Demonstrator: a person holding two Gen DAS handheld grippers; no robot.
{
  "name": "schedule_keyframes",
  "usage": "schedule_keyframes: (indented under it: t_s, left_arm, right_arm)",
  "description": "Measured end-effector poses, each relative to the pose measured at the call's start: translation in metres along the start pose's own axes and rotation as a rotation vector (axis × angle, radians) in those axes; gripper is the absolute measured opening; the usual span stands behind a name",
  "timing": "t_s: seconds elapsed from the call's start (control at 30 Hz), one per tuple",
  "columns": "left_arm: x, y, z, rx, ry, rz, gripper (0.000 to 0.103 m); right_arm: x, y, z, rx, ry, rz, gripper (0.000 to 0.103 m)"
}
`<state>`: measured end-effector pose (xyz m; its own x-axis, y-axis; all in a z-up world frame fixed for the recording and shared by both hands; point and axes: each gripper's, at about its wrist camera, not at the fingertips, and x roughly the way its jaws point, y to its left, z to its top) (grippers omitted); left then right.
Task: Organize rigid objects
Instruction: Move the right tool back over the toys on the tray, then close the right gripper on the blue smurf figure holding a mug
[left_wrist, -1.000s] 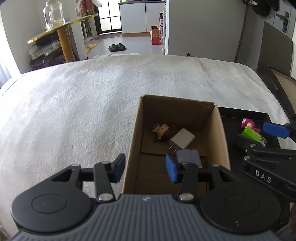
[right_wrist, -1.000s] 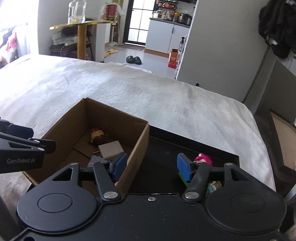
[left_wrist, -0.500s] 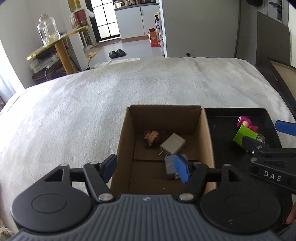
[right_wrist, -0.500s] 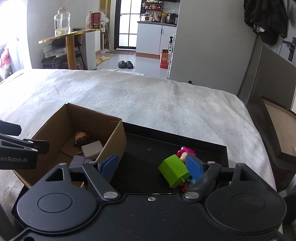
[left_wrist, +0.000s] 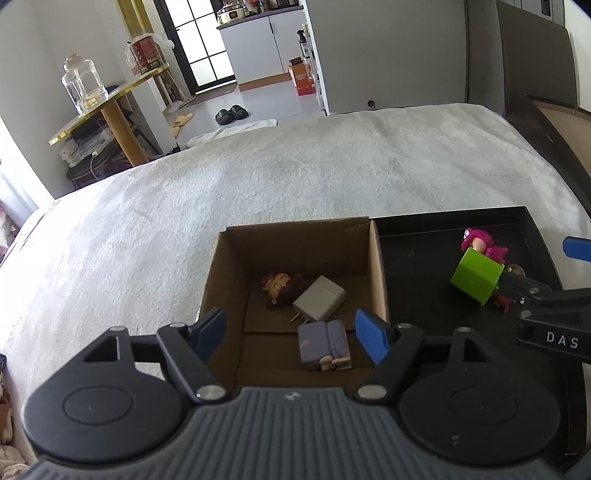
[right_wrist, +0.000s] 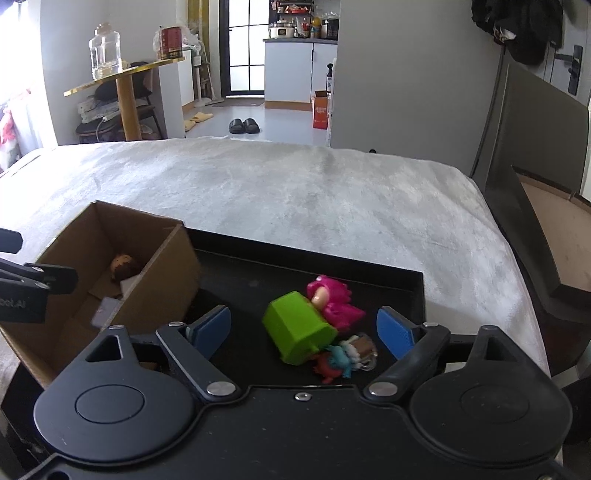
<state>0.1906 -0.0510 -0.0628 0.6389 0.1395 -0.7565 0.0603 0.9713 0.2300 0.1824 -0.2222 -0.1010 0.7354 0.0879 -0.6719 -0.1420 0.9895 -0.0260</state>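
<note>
A: What sits nearest the right gripper (right_wrist: 303, 330)?

B: A heap of toys on the black tray (right_wrist: 399, 280). Closest is a small teal and red keychain figure (right_wrist: 341, 360), then a green block (right_wrist: 297, 326) lying tilted, and touching its far side a pink doll (right_wrist: 334, 301). The jaws have just been opening and now stand wide, with nothing pressed between them.

A: Which would you grab?

B: The green block, I'd say. It looks like hard plastic, light and stiff, with flat sides the pads can bear on squarely. It is probably a bit slick, so take it across the middle, not by a corner. The keychain's ring and the doll's frills look fiddly.

A: And the left gripper (left_wrist: 291, 332)?

B: It is also wide and empty, its jaws just opened, above the cardboard box (left_wrist: 378, 266). Below lies a purple block (left_wrist: 323, 343), beyond it a white charger (left_wrist: 319, 297) and a little doll head (left_wrist: 279, 288). Past everything stretches the white bedspread (left_wrist: 258, 177).
</note>
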Motion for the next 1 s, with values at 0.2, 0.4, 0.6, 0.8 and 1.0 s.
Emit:
schedule_keyframes:
  t_s: [0.2, 0.4, 0.6, 0.8, 1.0]
  left_arm:
    - [0.001, -0.017, 0.005, 0.020, -0.004, 0.041, 0.077]
    - [0.003, -0.030, 0.007, 0.040, 0.007, 0.071, 0.077]
    - [0.005, -0.039, 0.010, 0.036, 0.022, 0.100, 0.077]
    - [0.011, -0.046, 0.011, 0.064, 0.026, 0.134, 0.077]
    - [0.019, -0.044, 0.018, 0.085, 0.027, 0.180, 0.077]
  right_arm:
    - [0.008, -0.016, -0.003, -0.008, 0.010, 0.049, 0.087]
    - [0.014, -0.031, -0.003, -0.012, 0.023, 0.074, 0.088]
    - [0.020, -0.046, -0.003, -0.007, 0.019, 0.100, 0.089]
    - [0.030, -0.054, -0.020, 0.046, 0.006, 0.123, 0.089]
    - [0.034, -0.053, -0.031, 0.023, -0.002, 0.140, 0.089]
